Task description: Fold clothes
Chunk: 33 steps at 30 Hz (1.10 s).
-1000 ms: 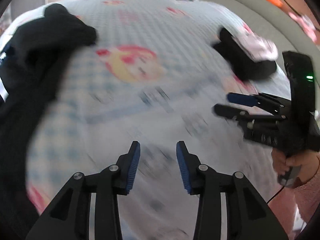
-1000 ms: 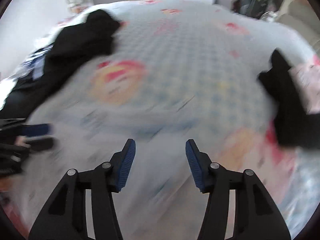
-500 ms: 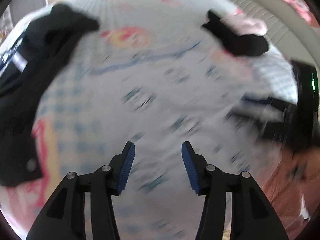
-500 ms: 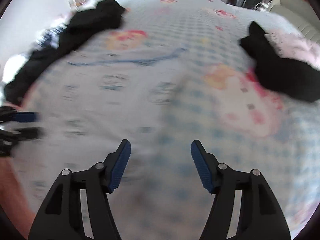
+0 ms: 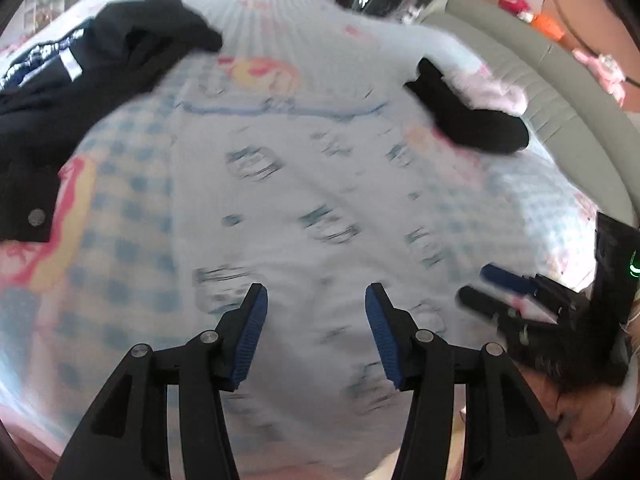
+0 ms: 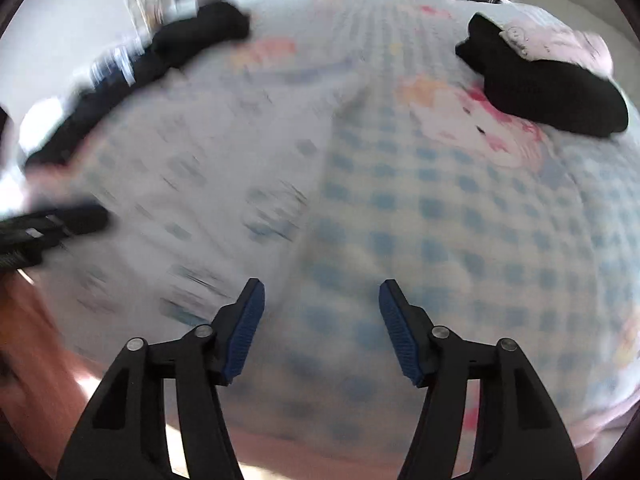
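Far left on the checked bedspread [image 5: 132, 216]: dark jacket [image 5: 68, 92], crumpled. Centre: pale printed garment [image 5: 304, 216], spread flat (print blurred). Left gripper [image 5: 316, 320] hangs above its near portion, fingers apart and opening, nothing between them. Right gripper [image 6: 322, 322] hangs over that garment's right edge, fingers apart and narrowing, nothing between them. Far right: folded black garment [image 6: 544, 88], touching a pink garment [image 6: 560, 44].
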Motion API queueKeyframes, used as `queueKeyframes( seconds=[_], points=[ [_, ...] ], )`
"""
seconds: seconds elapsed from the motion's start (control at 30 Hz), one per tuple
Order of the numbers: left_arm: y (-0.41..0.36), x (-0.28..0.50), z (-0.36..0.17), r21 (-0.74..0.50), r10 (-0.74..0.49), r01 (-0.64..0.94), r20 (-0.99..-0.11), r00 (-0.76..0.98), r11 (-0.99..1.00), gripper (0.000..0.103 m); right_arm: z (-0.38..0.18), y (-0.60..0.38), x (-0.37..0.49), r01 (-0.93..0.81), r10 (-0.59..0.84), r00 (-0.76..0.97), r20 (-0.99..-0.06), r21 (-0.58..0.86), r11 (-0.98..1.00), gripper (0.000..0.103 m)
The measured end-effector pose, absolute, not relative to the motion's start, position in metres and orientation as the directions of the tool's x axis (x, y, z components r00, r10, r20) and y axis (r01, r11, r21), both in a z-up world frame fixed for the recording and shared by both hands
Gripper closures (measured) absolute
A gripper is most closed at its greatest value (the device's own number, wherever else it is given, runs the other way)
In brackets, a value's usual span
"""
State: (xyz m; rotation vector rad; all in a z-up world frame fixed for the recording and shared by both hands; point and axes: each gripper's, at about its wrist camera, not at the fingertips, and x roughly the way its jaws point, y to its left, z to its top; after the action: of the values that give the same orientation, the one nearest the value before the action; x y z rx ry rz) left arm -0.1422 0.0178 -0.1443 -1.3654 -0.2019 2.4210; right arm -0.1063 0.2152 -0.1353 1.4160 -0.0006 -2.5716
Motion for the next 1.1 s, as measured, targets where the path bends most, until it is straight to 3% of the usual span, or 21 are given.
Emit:
queueKeyframes(
  seconds=[0.17,0.33,0.47,0.63,0.73,0.93,1.0,1.1],
  points=[
    [0.039,-0.123,-0.169,-0.065,0.199,-0.307,-0.882,-0.428,-0.949,0.050,-0.159,0.178,-0.107,0.208,-0.119,-0.488,-0.865,0.018,-0.978,0.044],
    [0.007,-0.093,-0.171,-0.087,0.195,-0.262,-0.886,-0.420,-0.961,0.048,-0.176,0.209,-0.083,0.165,-0.113,-0.482,-0.869,0.037,-0.986,0.043],
    [-0.021,-0.086,-0.158,-0.264,0.280,-0.102,-0.832,-0.478,-0.959,0.050,-0.169,0.218,-0.075,0.129,-0.107,-0.494,-0.863,0.049,-0.990,0.043],
    [0.006,-0.080,-0.160,-0.186,0.240,-0.158,-0.845,-0.477,-0.970,0.050,-0.150,0.209,-0.068,0.134,-0.213,-0.537,-0.816,0.167,-0.977,0.043],
    [0.011,-0.075,-0.174,-0.111,0.175,-0.166,-0.881,-0.440,-0.980,0.049,-0.164,0.196,-0.064,0.153,-0.129,-0.499,-0.857,0.060,-0.986,0.043],
    [-0.018,-0.052,-0.167,-0.085,0.129,-0.119,-0.894,-0.430,-0.989,0.048,-0.172,0.217,-0.055,0.113,-0.091,-0.480,-0.873,0.041,-0.993,0.040],
    [-0.034,-0.043,-0.165,-0.127,0.150,-0.081,-0.884,-0.443,-0.989,0.048,-0.170,0.223,-0.053,0.085,-0.070,-0.484,-0.872,0.032,-0.996,0.043],
    [-0.044,-0.039,-0.156,-0.215,0.207,-0.038,-0.856,-0.473,-0.976,0.048,-0.158,0.228,-0.049,0.062,-0.142,-0.514,-0.846,0.128,-0.990,0.042]
  ],
)
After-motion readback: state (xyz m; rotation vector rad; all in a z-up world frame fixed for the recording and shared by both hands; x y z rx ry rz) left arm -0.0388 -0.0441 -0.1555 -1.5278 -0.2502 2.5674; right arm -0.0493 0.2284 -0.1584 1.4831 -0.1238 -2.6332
